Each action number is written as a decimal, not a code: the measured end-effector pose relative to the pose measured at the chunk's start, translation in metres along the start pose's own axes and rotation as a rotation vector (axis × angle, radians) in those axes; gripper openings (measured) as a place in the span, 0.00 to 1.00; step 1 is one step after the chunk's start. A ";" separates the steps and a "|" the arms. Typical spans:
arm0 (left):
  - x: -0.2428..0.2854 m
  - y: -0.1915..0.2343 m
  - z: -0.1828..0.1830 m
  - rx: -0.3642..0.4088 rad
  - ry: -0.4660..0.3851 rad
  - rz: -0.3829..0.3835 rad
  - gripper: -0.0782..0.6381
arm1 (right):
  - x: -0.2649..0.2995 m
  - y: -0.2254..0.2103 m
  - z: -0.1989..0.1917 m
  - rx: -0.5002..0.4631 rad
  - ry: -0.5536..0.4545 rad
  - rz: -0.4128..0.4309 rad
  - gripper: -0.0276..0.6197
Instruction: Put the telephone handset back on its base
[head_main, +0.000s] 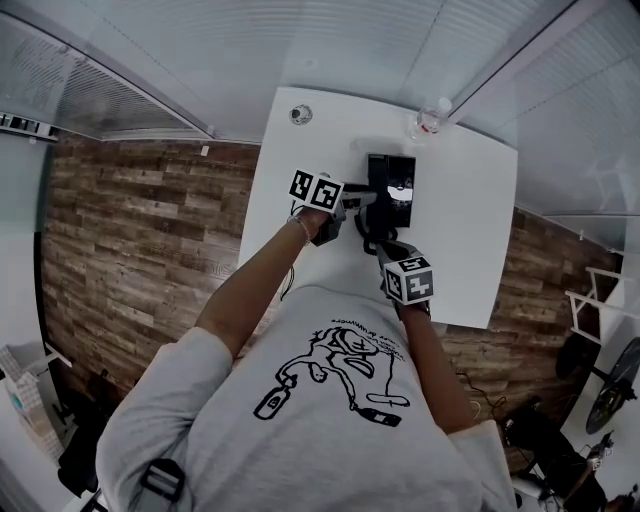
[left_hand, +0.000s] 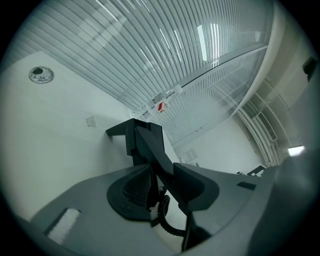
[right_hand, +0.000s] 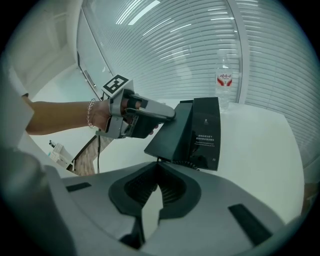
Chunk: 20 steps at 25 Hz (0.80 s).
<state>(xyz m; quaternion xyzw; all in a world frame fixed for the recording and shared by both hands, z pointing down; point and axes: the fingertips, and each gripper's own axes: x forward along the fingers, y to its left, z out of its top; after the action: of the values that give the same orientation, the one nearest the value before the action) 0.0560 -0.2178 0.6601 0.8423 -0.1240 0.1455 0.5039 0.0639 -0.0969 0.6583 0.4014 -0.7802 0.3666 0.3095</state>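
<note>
Left gripper (left_hand: 162, 170): jaws partway apart, handset (left_hand: 147, 142) between them, long axis pointing away along the jaws | handset seemingly seated along left edge of base (right_hand: 205, 130) | right gripper (right_hand: 159, 172): closed, empty, near base

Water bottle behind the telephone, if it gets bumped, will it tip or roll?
The water bottle stands upright, tall and narrow, so it would probably tip easily. Its round body would likely roll on the smooth white table.

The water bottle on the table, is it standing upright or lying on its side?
Upright. The bottle stands on its bottom on the table, cap at the top, behind the telephone.
</note>
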 end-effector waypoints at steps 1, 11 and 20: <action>0.000 0.001 0.001 0.007 0.002 0.011 0.29 | 0.001 -0.001 0.000 0.005 0.000 0.001 0.05; -0.005 0.008 0.001 0.028 0.009 0.115 0.32 | 0.016 -0.011 0.003 0.070 0.005 0.010 0.05; 0.001 0.015 -0.018 0.079 0.070 0.222 0.36 | 0.040 -0.017 -0.009 0.112 0.052 0.030 0.05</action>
<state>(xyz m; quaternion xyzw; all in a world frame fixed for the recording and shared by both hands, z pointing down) 0.0494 -0.2093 0.6808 0.8371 -0.1930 0.2343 0.4550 0.0607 -0.1118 0.6996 0.3968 -0.7561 0.4244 0.3012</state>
